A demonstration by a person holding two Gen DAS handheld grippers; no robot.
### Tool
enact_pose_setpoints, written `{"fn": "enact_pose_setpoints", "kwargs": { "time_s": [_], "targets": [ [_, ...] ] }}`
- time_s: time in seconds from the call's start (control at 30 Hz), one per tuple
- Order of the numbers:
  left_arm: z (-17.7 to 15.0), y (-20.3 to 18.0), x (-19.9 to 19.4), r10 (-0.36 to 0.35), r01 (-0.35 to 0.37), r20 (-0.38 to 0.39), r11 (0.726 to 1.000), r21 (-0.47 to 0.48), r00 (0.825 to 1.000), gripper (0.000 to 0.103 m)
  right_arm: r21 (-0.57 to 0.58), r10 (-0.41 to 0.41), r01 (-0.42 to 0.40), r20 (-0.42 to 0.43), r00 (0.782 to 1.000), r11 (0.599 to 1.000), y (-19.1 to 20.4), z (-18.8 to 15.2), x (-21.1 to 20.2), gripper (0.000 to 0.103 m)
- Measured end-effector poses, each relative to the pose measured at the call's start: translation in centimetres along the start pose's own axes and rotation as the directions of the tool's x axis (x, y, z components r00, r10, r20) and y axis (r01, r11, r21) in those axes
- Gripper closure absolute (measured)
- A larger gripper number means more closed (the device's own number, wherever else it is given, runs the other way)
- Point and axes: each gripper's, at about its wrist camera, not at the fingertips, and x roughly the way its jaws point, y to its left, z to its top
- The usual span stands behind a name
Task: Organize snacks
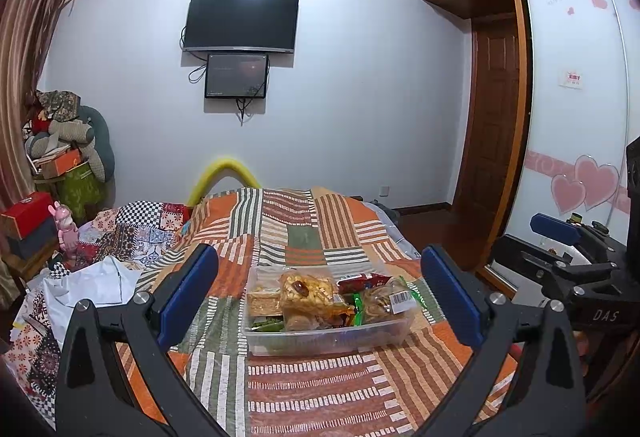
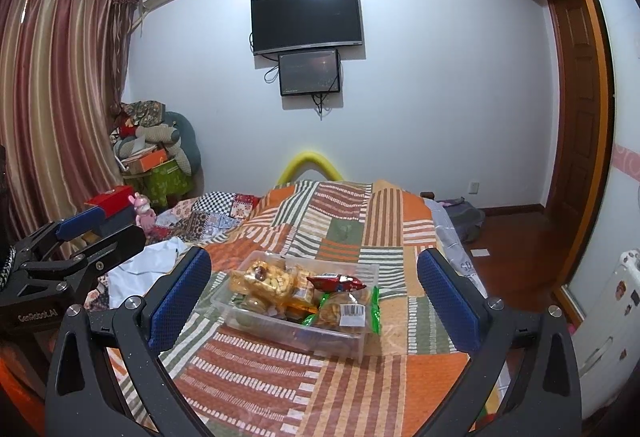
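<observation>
Left wrist view: your left gripper [image 1: 320, 297] is spread wide and holds nothing; the bin [image 1: 326, 333] sits on the bed [image 1: 320, 389] between and beyond its fingers, apart from both. The snacks [image 1: 308, 293] are heaped above the rim; the barcode pack [image 1: 390, 303] overhangs the right wall. A push on either wall would likely tip that pack out; the bed is soft, so pressing down near the bin could tilt it. The right gripper [image 1: 556, 237] hangs near at the right; closing in together risks a clash of the two.

Right wrist view: your right gripper [image 2: 314, 287] is likewise spread and empty; the bin [image 2: 292, 333] lies skewed between its fingers, touching neither. The red pack [image 2: 336, 281] rests loose on top of the heap, and the green pack [image 2: 375, 311] leans over the right rim; a glancing finger would probably knock either onto the bed. Crinkly film may slip from the pads [image 2: 180, 301] if pinched at an edge; grip mid-body.
</observation>
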Motion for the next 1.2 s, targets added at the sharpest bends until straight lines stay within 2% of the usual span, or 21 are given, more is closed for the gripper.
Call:
{"fn": "enact_pose_setpoints", "kwargs": {
  "time_s": [0.5,1.2],
  "targets": [
    [0.22,0.01,-0.67,-0.02,0.02,0.008,1.0,0.003,1.0,0.0,-0.004,-0.029,0.029,0.026,0.999,1.0,0.15,0.22,-0.52,0.0],
    [0.02,0.19,-0.97,-0.03,0.03,-0.001,1.0,-0.004,1.0,0.0,-0.002,-0.027,0.027,0.037,0.999,1.0,0.11,0.3,-0.86,0.0]
  ]
}}
